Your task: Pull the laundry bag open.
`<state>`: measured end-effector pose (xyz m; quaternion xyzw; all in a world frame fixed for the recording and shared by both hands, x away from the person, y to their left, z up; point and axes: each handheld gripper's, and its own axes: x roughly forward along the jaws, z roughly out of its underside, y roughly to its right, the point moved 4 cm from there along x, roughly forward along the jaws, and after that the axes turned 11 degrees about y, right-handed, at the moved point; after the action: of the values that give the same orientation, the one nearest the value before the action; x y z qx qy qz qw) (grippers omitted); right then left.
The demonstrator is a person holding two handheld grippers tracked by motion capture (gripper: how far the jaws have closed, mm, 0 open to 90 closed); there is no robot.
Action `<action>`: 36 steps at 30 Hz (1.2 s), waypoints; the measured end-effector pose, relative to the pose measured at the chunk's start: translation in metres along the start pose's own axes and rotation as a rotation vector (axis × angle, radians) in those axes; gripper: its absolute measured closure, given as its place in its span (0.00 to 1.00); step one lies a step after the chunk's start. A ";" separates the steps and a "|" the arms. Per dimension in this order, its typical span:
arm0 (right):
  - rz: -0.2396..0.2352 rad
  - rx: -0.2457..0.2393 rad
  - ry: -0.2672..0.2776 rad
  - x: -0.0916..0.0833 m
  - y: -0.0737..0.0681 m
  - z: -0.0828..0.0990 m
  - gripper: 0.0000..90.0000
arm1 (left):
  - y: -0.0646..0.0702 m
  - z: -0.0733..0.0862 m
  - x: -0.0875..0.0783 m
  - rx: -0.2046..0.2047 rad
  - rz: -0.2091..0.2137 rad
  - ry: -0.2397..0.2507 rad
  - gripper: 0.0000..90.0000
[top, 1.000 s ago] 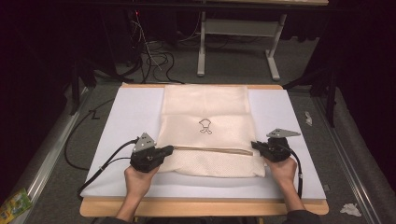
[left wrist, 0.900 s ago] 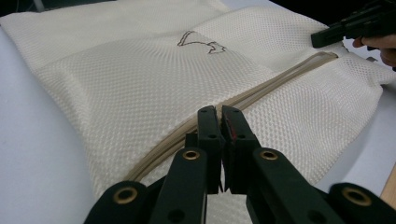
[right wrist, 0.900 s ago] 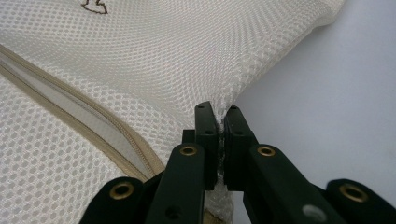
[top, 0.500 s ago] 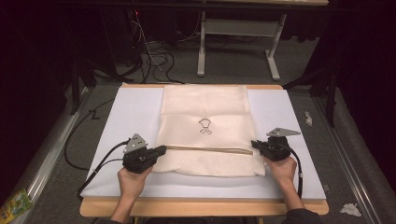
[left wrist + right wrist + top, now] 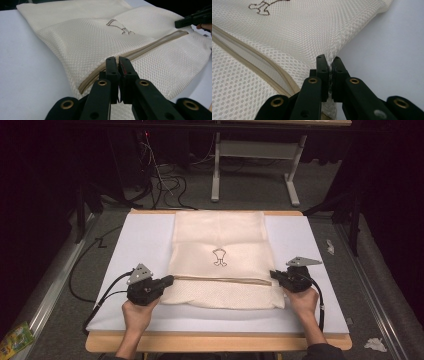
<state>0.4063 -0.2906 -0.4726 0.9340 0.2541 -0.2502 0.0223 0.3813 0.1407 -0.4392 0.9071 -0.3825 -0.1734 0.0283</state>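
My left gripper has slid a little toward the left edge of the desk over the last second. The near left corner of the mesh bag has drawn out with it, while my right gripper has not budged. I read that as the bag being pulled taut along its zipper, which is what I would want before running the slider either way. The bag lies flat on the white board that covers the desk. Its far end reaches the board's far edge, its near end stops short of the near edge, and a small dark emblem sits at its middle. The zipper runs straight across from one gripper to the other. In the left gripper view my jaws are pressed together right at the zipper's left end. I cannot tell whether the slider's pull or only a pinch of tape is caught between them. In the right gripper view my jaws are clamped on the bag's right edge just beyond the zipper's end, and the mesh bunches up between the pads. As for contents, the bag looks empty to me. It has no bulge anywhere, and where the two tan tapes stand slightly apart I see only a pale inner layer. A thin item inside could still escape me.
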 end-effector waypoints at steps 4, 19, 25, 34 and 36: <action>0.005 0.001 0.000 -0.002 0.001 0.000 0.98 | -0.002 0.000 -0.003 0.006 -0.009 -0.011 0.97; 0.013 -0.010 -0.002 -0.003 0.002 -0.001 0.98 | -0.014 0.003 -0.012 -0.017 -0.039 0.001 0.97; 0.015 -0.013 0.003 -0.003 0.000 -0.003 0.98 | -0.017 0.002 -0.014 -0.020 -0.039 0.005 0.97; 0.018 -0.030 -0.001 -0.004 0.000 -0.006 0.98 | -0.019 0.003 -0.016 -0.006 -0.059 -0.004 0.97; 0.017 -0.026 -0.002 -0.004 0.001 -0.005 0.98 | -0.020 0.005 -0.017 -0.015 -0.056 -0.005 0.97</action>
<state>0.4063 -0.2920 -0.4665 0.9354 0.2494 -0.2478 0.0367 0.3824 0.1677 -0.4422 0.9167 -0.3559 -0.1794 0.0292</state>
